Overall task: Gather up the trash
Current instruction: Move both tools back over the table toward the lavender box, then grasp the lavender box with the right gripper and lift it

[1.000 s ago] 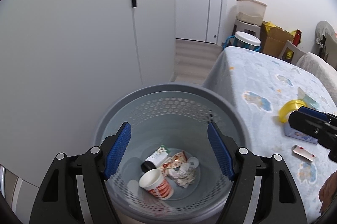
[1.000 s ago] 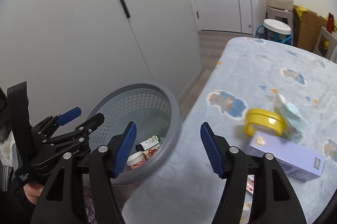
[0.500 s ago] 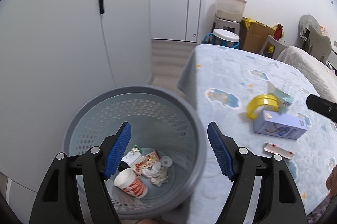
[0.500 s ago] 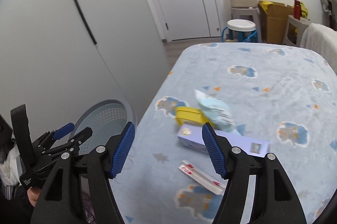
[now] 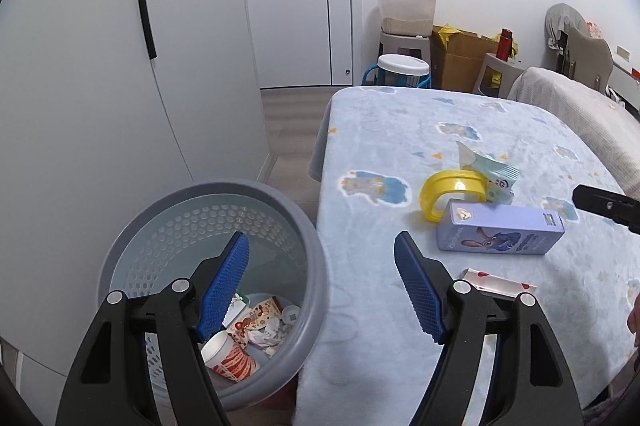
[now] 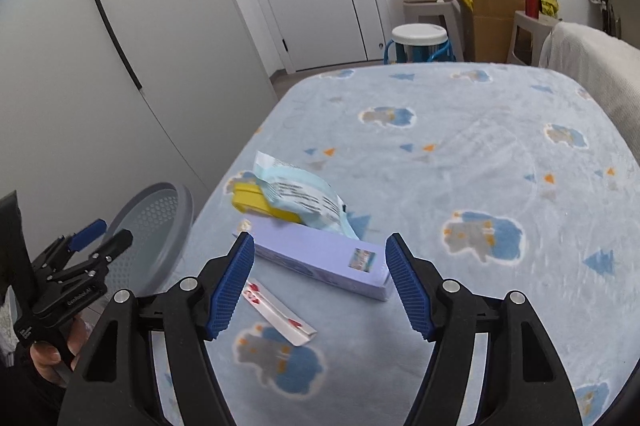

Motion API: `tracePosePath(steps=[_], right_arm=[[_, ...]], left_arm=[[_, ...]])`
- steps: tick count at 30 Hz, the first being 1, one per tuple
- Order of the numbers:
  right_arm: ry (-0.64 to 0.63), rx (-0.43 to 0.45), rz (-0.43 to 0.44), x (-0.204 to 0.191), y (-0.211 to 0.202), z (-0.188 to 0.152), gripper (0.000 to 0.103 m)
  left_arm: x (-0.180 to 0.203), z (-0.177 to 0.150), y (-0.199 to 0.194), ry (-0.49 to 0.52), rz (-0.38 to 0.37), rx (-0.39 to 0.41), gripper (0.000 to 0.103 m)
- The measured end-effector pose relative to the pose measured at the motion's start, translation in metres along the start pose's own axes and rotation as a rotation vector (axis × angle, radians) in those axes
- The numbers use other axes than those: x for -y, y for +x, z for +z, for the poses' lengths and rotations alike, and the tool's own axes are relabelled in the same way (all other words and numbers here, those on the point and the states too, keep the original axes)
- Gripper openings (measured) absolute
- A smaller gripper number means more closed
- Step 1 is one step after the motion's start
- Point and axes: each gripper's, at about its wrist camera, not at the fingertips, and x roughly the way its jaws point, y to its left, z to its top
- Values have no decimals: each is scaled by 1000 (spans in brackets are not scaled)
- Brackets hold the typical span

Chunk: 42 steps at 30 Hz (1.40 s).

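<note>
Right gripper (image 6: pixel 320 280): ribbed blue pads, jaws just widening, empty, above rectangular lilac carton (image 6: pixel 320 258). Left gripper (image 5: pixel 322 286): wide, empty, beside perforated grey bin (image 5: pixel 280 210).

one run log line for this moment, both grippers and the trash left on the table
left gripper: open, empty | right gripper: opening, empty | table: purple box, yellow ring, blue packet, small wrapper | bin: holds trash

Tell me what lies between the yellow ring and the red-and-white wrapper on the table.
The purple box lies between the yellow ring and the wrapper, on its side across the gap. Both wrist views show this; the pale blue packet sits beyond the ring.
</note>
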Motion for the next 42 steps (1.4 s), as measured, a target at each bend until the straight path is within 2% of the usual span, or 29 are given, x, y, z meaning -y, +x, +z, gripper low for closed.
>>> tracePosePath(steps=[11, 22, 34, 42], right_arm=[[-139, -81, 60, -2, 32, 6, 67], [-220, -159, 65, -2, 61, 8, 69], [-312, -241, 84, -20, 70, -7, 72], [-344, -240, 95, -35, 65, -14, 73]], left_arm=[[22, -1, 10, 36, -22, -33, 72], [25, -3, 17, 45, -27, -52, 72], [20, -4, 17, 34, -17, -56, 72], [18, -4, 18, 29, -13, -56, 72]])
